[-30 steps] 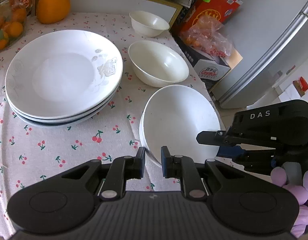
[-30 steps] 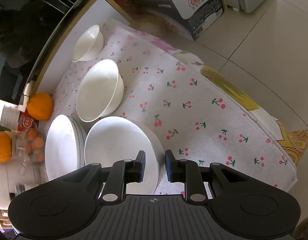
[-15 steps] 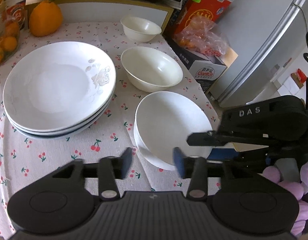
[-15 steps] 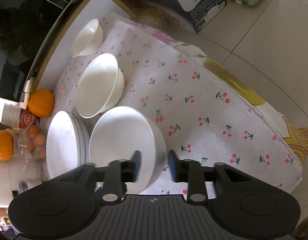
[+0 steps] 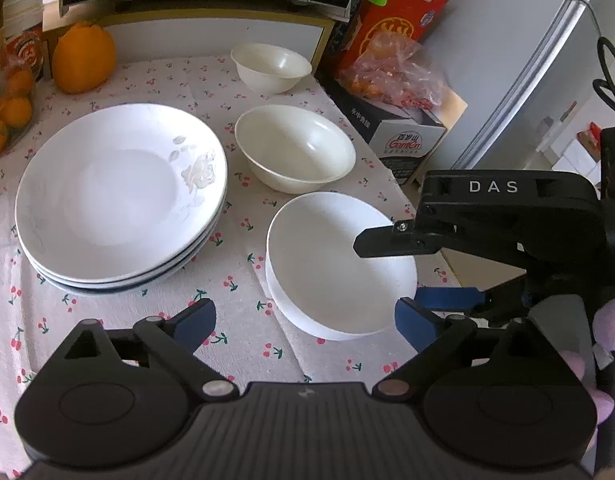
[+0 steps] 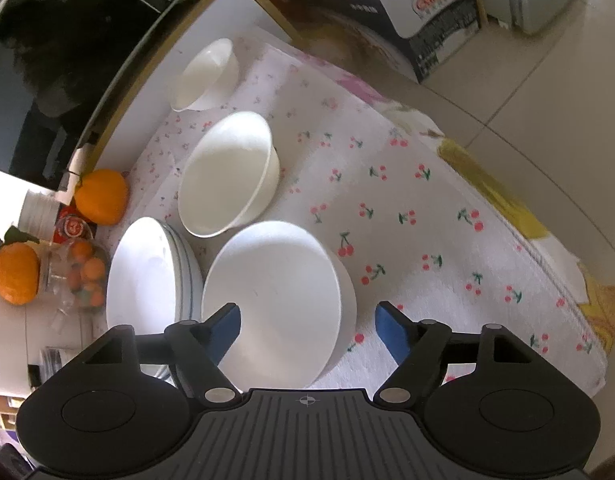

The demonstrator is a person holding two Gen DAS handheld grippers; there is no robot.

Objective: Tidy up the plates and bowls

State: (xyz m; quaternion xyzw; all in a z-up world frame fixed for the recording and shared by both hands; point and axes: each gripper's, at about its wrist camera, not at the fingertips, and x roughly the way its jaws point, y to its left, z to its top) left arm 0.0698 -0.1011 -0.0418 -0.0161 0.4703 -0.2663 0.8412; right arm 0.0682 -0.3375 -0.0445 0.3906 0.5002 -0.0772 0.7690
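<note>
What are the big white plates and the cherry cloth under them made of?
The stack of white deep plates looks like glazed ceramic or porcelain: smooth and glossy, with a faint printed flower and blue rim lines. The white tablecloth with red cherries looks like soft woven fabric, matte and creased; which fibre, I can't tell.

Right gripper (image 6: 307, 328), blue-padded jaws opening, straddles the near rim of stacked white ceramic bowls (image 6: 275, 300) on cherry-print cloth (image 6: 407, 220), pads clear
</note>
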